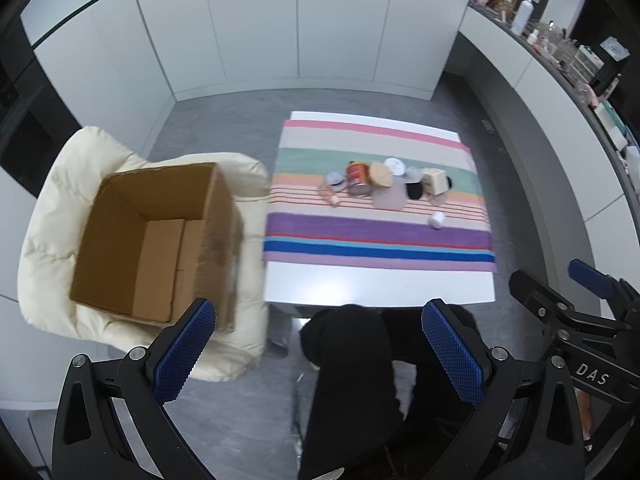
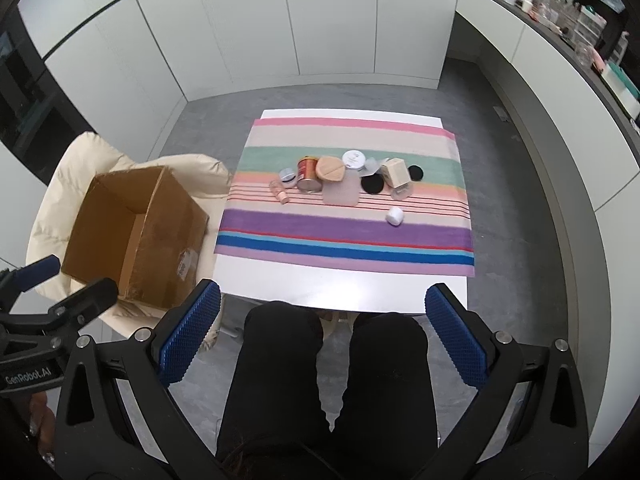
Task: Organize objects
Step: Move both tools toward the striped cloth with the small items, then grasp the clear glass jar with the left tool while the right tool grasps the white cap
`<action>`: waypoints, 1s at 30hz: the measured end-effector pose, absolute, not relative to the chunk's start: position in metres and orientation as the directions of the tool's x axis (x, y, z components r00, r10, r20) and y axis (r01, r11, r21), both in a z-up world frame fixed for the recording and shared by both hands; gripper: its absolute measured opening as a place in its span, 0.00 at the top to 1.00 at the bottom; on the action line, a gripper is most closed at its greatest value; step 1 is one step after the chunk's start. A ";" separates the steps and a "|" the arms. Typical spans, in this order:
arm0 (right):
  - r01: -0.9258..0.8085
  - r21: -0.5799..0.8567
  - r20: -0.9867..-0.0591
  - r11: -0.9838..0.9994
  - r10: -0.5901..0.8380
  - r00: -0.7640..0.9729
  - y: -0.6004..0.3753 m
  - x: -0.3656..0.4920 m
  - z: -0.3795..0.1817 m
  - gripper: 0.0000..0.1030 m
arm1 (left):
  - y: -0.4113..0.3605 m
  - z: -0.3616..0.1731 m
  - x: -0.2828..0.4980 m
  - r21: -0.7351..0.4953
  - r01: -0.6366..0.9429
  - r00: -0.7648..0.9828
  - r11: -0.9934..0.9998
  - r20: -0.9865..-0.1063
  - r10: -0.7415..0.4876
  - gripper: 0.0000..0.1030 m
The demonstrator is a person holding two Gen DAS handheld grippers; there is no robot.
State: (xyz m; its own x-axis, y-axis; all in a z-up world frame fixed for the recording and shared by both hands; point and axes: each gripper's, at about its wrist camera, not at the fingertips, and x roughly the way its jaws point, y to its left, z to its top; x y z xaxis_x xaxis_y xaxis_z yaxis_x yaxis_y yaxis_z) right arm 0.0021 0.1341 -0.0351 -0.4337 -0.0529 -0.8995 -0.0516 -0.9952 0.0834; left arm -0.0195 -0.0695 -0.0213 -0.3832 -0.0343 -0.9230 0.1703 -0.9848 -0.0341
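Observation:
A cluster of small objects lies mid-table on a striped cloth: a red can, a tan round puff, a white-lidded jar, a frosted pouch, a black disc, a beige carton, a pink bottle and a small white jar. An open, empty cardboard box sits on a cream chair to the left. My left gripper and right gripper both stand open, high above the person's lap, holding nothing.
The white table stands on a grey floor, with white cabinets behind. A counter crowded with bottles and boxes curves along the right. The person's black-clad legs are below the table's near edge.

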 end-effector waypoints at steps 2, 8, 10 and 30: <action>-0.058 0.082 -0.900 -0.995 -0.049 -0.433 0.145 0.003 -0.038 0.00 | -0.058 -0.023 -0.023 -0.036 0.164 -0.389 -0.986 -0.921 -0.031 0.01; -0.090 0.086 -0.897 -0.992 -0.038 -0.441 0.183 0.000 -0.049 0.00 | -0.027 -0.035 -0.037 -0.065 0.156 -0.389 -0.986 -0.921 -0.001 0.01; -0.101 0.096 -0.898 -0.990 -0.043 -0.438 0.196 -0.001 -0.055 0.00 | -0.017 -0.040 -0.042 -0.066 0.149 -0.384 -0.987 -0.923 0.004 0.01; -0.188 0.088 -0.936 -0.978 -0.017 -0.352 0.270 -0.057 -0.147 0.00 | 0.037 -0.117 -0.131 -0.083 0.065 -0.376 -0.994 -0.925 0.052 0.01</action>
